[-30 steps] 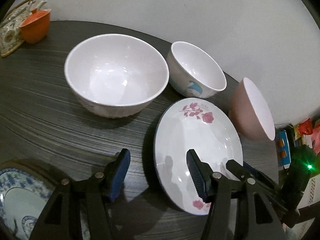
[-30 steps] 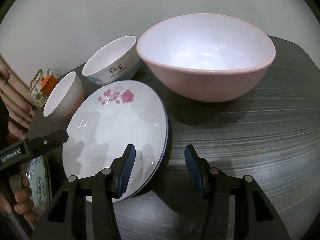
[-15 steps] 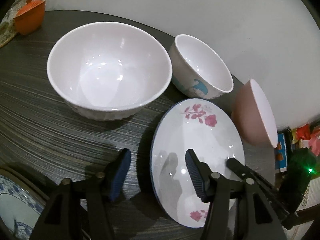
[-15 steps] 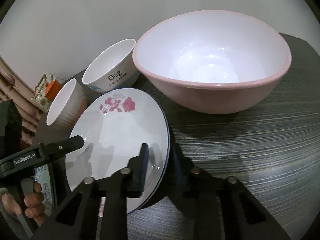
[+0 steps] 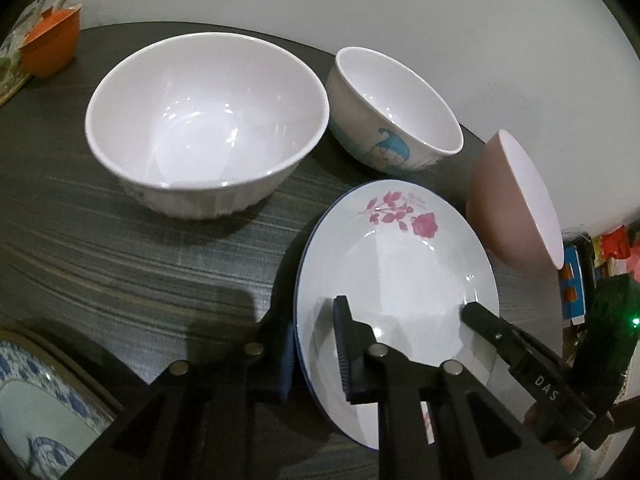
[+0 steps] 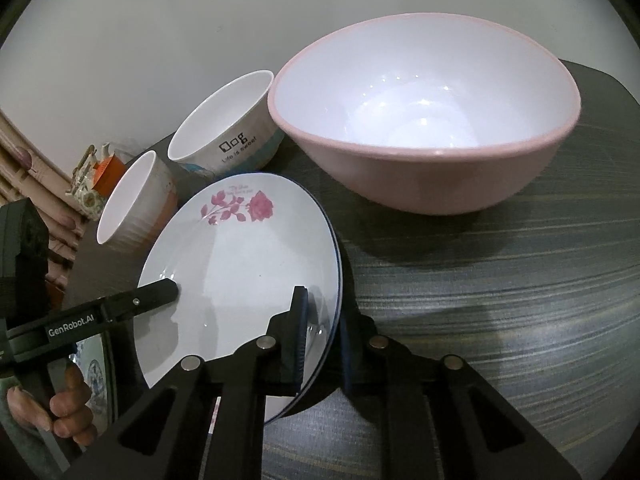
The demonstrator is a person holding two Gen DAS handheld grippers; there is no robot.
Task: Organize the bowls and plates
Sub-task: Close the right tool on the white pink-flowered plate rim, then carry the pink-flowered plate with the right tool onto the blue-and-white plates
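**Left wrist view.** We have the left gripper (image 5: 316,344) clamped on the near left edge of the rose plate (image 5: 400,264): one finger sits on the white upper face, the other goes under the blue-lined rim. Its jaws have just been closing, and the rim is what lies between them. We take the edge because a flat plate offers nothing else to pinch. The plate lies on the dark table (image 5: 120,264), just in front of the small bowl with the blue print (image 5: 394,108) and close beside the pink bowl (image 5: 516,196). The large white bowl (image 5: 204,120) stands to the left, apart from the plate. A blue-patterned plate (image 5: 36,404) shows at the lower left corner. From the right, a finger of the other gripper lies on the plate's far edge.

**Right wrist view.** We have the right gripper (image 6: 320,344) shut on the opposite rim — one finger above, one beneath. Two rim lines show at the edge here; whether a second plate lies under the first we cannot tell. We hold both sides so that the plate, in our judgement, comes up level and does not tip or slide. A hand (image 6: 60,408) grips the left tool's handle at the lower left. The lift has not begun; the pink bowl stands close, so we judge the rise needs care.
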